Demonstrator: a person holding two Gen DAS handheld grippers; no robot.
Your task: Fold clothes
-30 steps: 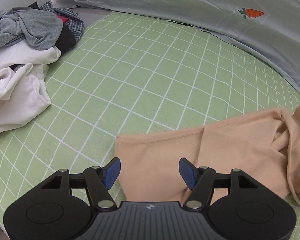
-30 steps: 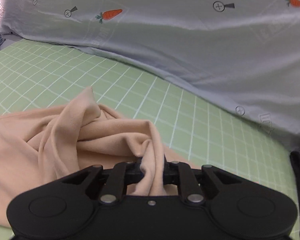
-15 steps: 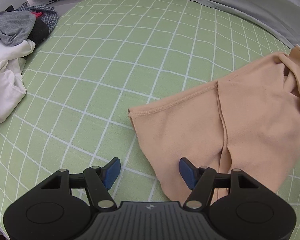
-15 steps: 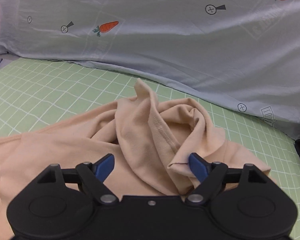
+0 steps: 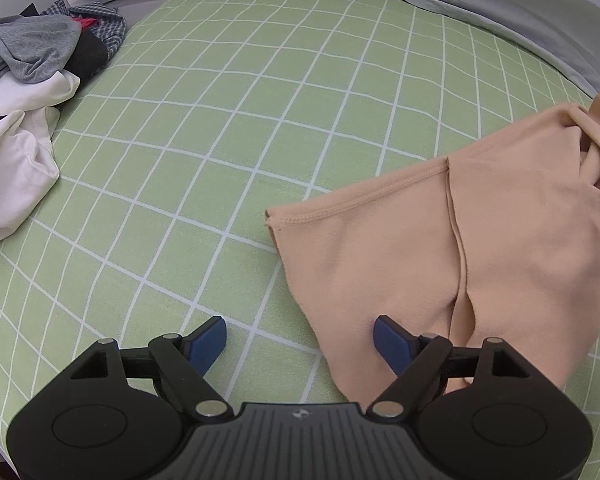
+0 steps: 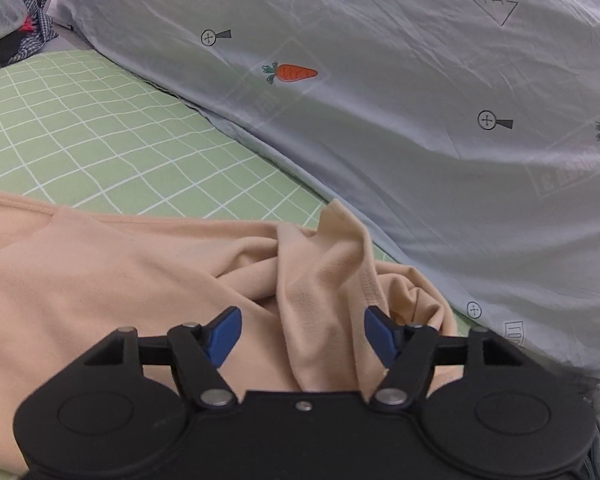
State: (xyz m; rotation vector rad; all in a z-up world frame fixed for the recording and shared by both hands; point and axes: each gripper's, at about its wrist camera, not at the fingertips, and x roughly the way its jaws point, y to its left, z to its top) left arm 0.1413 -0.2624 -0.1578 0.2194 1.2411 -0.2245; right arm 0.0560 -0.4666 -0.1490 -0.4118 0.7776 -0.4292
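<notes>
A soft peach-coloured knit garment [image 5: 480,240] lies on the green bedsheet with a white grid [image 5: 220,140] — its hemmed end flat, its far end bunched into folds near the pale grey carrot-printed duvet [image 6: 420,100]. The left gripper [image 5: 300,338] points steeply down over the hem's near corner, its blue pads spreading wider, one over sheet and one over cloth, nothing pinched; likely readying to take that corner. The right gripper [image 6: 302,334] straddles an upright ridge of the bunched cloth — its jaws are narrowing on it, pads not yet pressing. A heap of white, grey and checked clothes [image 5: 32,80] waits well apart.
</notes>
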